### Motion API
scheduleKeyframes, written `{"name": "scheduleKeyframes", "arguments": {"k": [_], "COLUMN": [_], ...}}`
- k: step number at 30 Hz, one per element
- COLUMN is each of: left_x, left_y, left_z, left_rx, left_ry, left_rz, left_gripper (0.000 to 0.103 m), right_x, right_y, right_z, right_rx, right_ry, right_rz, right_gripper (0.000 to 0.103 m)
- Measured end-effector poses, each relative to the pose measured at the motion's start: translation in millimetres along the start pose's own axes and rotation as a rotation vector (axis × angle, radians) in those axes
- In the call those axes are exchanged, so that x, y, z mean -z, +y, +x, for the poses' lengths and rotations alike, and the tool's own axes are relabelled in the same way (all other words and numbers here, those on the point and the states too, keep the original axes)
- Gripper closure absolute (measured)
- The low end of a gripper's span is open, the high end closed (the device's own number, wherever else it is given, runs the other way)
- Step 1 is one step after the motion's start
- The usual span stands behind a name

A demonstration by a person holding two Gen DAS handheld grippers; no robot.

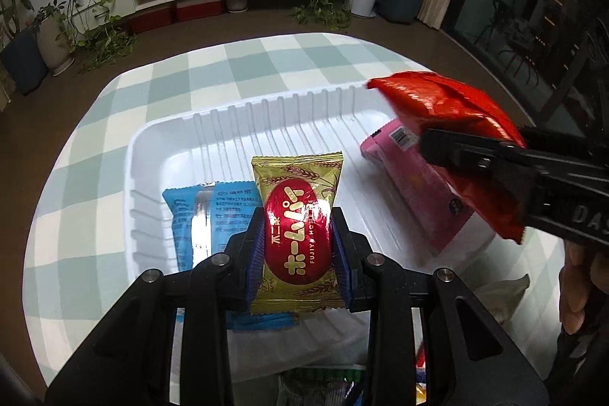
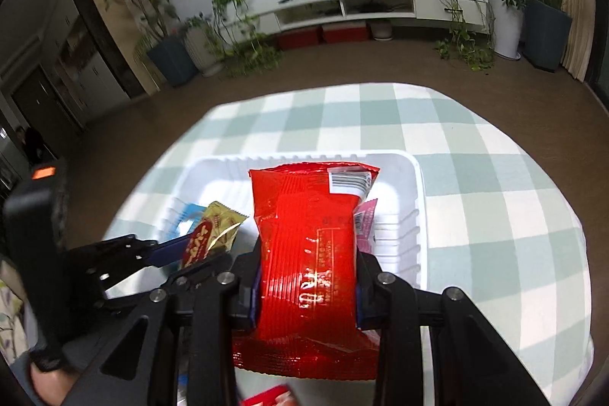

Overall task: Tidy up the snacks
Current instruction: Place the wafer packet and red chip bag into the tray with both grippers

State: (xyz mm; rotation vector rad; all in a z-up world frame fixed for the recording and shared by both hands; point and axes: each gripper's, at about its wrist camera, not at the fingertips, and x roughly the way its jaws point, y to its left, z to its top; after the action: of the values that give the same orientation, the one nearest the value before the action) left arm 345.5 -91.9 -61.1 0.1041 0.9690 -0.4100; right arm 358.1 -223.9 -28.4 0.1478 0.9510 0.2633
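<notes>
two packs pinched: my left tongs grip gold pack, right tongs red pack. lower each flat into free tray space, clear of blue, pink.

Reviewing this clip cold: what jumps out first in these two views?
Both grippers are loaded over the white tray: the left gripper pinches a gold snack packet with a red oval label, and the right gripper clamps a glossy red snack bag. In the tray already lie a blue packet at left and a pink packet at right.
</notes>
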Motion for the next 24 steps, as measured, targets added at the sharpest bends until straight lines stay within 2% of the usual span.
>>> {"name": "scheduleKeyframes", "arguments": {"k": [6,18,21,24], "left_x": [4,9,9,9], "left_y": [-2,2,4,5], "left_z": [18,34,32,26], "left_rx": [-0.006,0.008,0.004,0.005], "left_ry": [0.018,0.045,0.043,0.036], "left_rz": [0.014,-0.004,-0.013,-0.024], "left_gripper": [0.073,0.070,0.060,0.056], "right_x": [5,17,17,17], "right_y": [4,8,4,2], "right_z": [29,49,49,45], "right_rx": [0.052,0.133,0.135,0.132], "right_ry": [0.045,0.091,0.091,0.083], "right_rz": [-0.065,-0.138,-0.127,-0.115], "right_gripper": [0.067,0.063,0.061,0.057]}}
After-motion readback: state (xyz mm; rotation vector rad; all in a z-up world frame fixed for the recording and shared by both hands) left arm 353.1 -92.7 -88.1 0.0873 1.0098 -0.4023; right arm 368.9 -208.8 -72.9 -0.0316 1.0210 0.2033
